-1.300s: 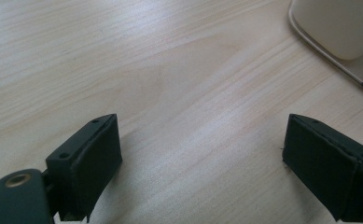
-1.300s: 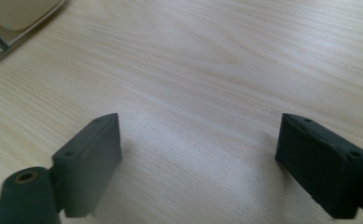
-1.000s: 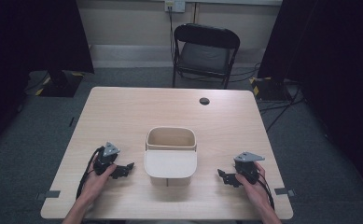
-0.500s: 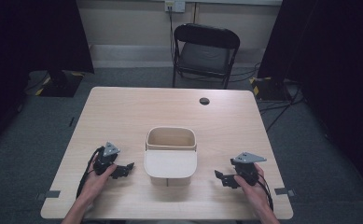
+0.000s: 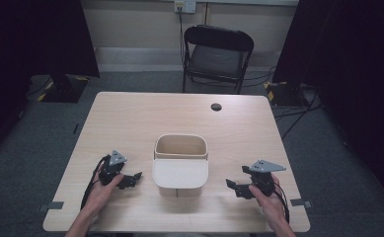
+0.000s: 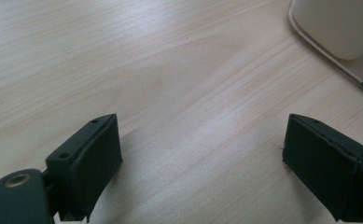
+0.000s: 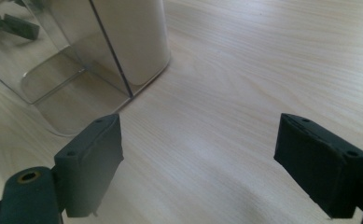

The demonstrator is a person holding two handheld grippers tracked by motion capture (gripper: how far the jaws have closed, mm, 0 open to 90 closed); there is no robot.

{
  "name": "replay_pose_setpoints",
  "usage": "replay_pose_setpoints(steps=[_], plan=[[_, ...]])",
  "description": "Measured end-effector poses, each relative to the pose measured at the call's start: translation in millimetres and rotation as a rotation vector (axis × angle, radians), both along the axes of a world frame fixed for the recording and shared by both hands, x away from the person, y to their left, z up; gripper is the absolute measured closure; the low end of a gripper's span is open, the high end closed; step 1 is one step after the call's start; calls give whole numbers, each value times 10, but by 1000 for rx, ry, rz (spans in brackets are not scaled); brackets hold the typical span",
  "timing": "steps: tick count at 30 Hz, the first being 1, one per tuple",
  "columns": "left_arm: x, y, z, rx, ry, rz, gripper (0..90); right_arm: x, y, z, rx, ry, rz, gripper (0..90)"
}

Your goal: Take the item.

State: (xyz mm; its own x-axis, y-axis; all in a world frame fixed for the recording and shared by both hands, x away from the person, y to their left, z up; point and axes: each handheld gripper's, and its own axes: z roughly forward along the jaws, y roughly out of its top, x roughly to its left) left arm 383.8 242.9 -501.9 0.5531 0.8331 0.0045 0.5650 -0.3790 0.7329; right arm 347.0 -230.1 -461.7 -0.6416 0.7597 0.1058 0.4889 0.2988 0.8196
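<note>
A cream open-topped bin [image 5: 180,153] stands at the middle of the wooden table [image 5: 145,118], with its cream lid [image 5: 180,174] swung out toward the near edge. My left gripper [image 5: 134,178] rests low on the table just left of the bin, held in a hand, jaws wide apart with bare wood between them [image 6: 202,154]. The bin's rim [image 6: 338,32] shows at the upper right of the left gripper view. My right gripper [image 5: 234,186] sits to the bin's right, also open and holding nothing [image 7: 200,158]. The bin's wall [image 7: 132,37] and a clear panel [image 7: 53,70] appear ahead of it.
A small dark round cap [image 5: 216,106] sits in the table near its far edge. A black folding chair [image 5: 216,54] stands behind the table. Cables trail from both grippers toward the near edge.
The right gripper has shifted slightly, lifting a little at the bin's right. The left gripper and the bin have stayed put.
</note>
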Motion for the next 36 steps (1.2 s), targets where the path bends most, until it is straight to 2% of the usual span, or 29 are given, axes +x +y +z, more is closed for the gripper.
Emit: replay_pose_setpoints(steps=[10, 27, 36], plan=[[1, 1, 0, 1, -1, 0, 109, -43, 112, 123, 20, -34, 64, 146], [1, 1, 0, 1, -1, 0, 109, -158, 331, 196, 68, -42, 165, 157], [0, 0, 0, 0, 0, 0, 109, -205, 440, 187, 72, -41, 206, 189]])
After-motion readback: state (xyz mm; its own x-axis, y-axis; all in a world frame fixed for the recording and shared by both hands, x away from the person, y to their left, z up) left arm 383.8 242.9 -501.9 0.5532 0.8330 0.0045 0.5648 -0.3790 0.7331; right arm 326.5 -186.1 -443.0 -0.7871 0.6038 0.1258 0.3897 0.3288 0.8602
